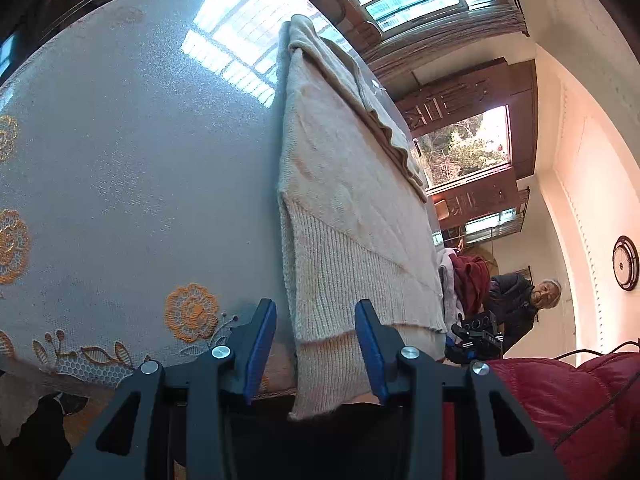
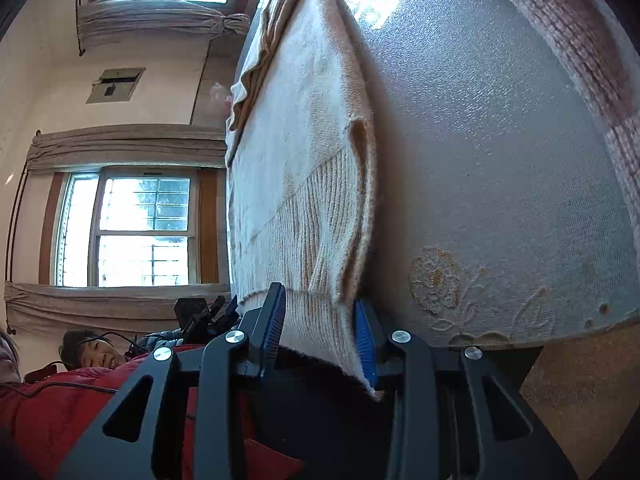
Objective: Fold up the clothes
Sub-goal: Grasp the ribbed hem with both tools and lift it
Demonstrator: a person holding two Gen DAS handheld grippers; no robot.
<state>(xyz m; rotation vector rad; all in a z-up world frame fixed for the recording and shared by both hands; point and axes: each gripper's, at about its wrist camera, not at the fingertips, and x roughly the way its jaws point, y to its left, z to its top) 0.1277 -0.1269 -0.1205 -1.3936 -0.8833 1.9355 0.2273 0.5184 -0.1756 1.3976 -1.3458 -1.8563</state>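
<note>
The cream knit sweater (image 1: 352,208) is lying lengthwise on the tabletop (image 1: 140,152), running straight away from both grippers, its ribbed hem hanging over the near edge between the spread fingers of the left gripper (image 1: 316,354) and right gripper (image 2: 320,332), neither clamping it yet

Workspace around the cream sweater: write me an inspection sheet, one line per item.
Surface: table under a grey lace tablecloth with orange flowers.
Job's things: cream sweater lying flat, ribbed hem hanging over the near edge.
Clutter: pile of clothes at the table's side.
Grippers: left gripper and right gripper both open, each straddling a hem corner.
Cables: black cable across a red jacket.
Surroundings: windows, curtains, wall clock, two people.
</note>
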